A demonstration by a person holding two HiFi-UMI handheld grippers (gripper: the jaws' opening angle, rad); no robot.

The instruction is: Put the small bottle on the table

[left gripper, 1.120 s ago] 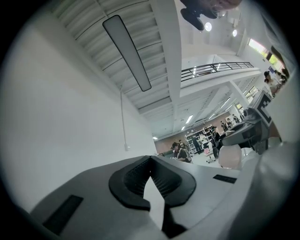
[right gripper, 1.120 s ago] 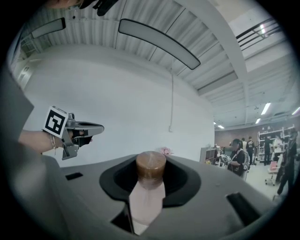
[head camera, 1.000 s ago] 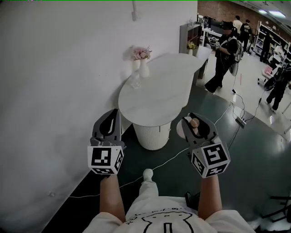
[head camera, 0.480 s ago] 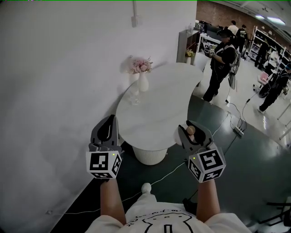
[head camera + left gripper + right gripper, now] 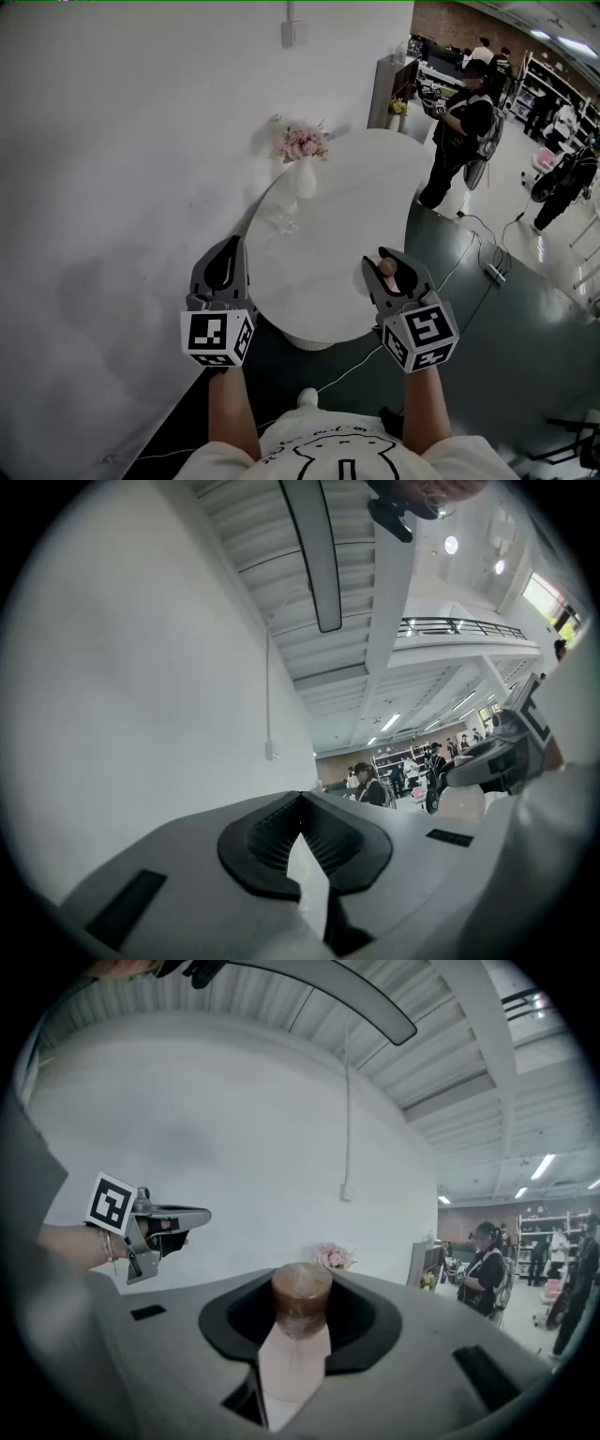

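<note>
The small bottle (image 5: 388, 269), pale pink with a brown cap (image 5: 302, 1296), stands upright between the jaws of my right gripper (image 5: 383, 262), which is shut on it. That gripper hovers over the near right edge of the round white table (image 5: 352, 202). My left gripper (image 5: 228, 246) is held level with it at the table's near left edge, jaws shut and nothing in them. In the left gripper view the pads (image 5: 281, 832) meet at their tips. The right gripper view shows the left gripper (image 5: 178, 1215) out to the left.
A white vase of pink flowers (image 5: 303, 159) and a clear glass (image 5: 284, 217) stand at the table's far left, by the white wall. A white cable (image 5: 349, 356) and a power strip (image 5: 494, 272) lie on the dark floor. People (image 5: 459, 127) stand at the back right.
Both grippers and the head view have come forward to the table. The grippers now reach its near edge. The bottle stays gripped in the right jaws.
</note>
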